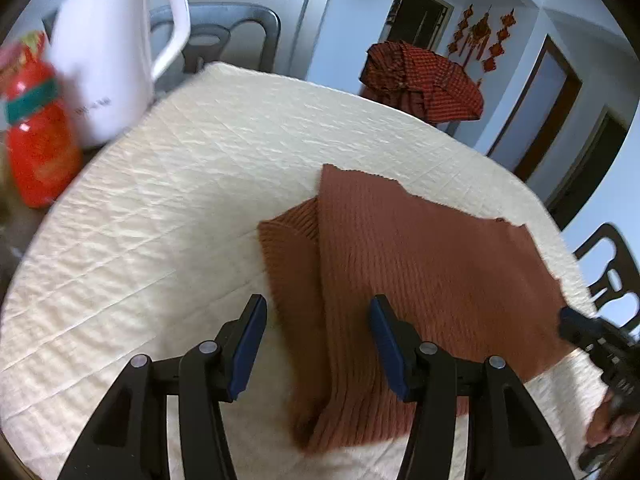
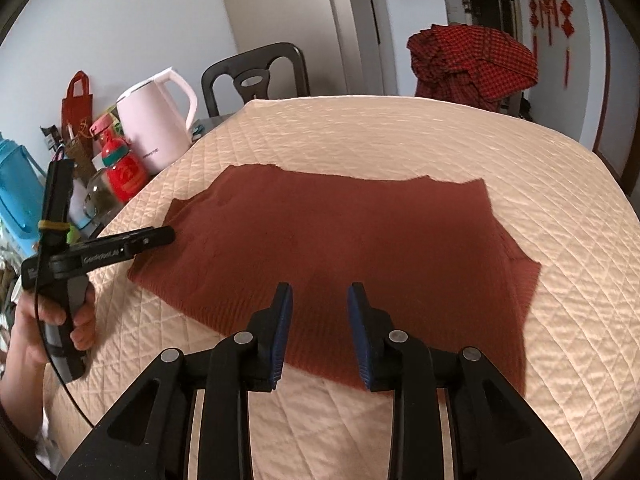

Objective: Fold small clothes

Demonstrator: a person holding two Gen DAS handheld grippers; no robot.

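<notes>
one quilted table cover [image 2: 400,136], cream, spread wide under everything. on it, flat and near the front edge, a rust ribbed knit garment [image 2: 320,240], sleeve partly tucked over: soft, light, limp, likely to sag and stretch, not slip. best pinched at a hem corner or the sleeve edge. left gripper [image 1: 318,344] and right gripper [image 2: 320,332] both gaping, holding nothing, poised just above the cloth.

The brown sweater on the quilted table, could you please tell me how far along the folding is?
Done: the brown sweater lies flat on the quilted cover, with one side flap apparently folded in. In hand: nothing; the left gripper and the right gripper are both open above its near edge. Left: the remaining folds; it is not yet a compact bundle.
</notes>
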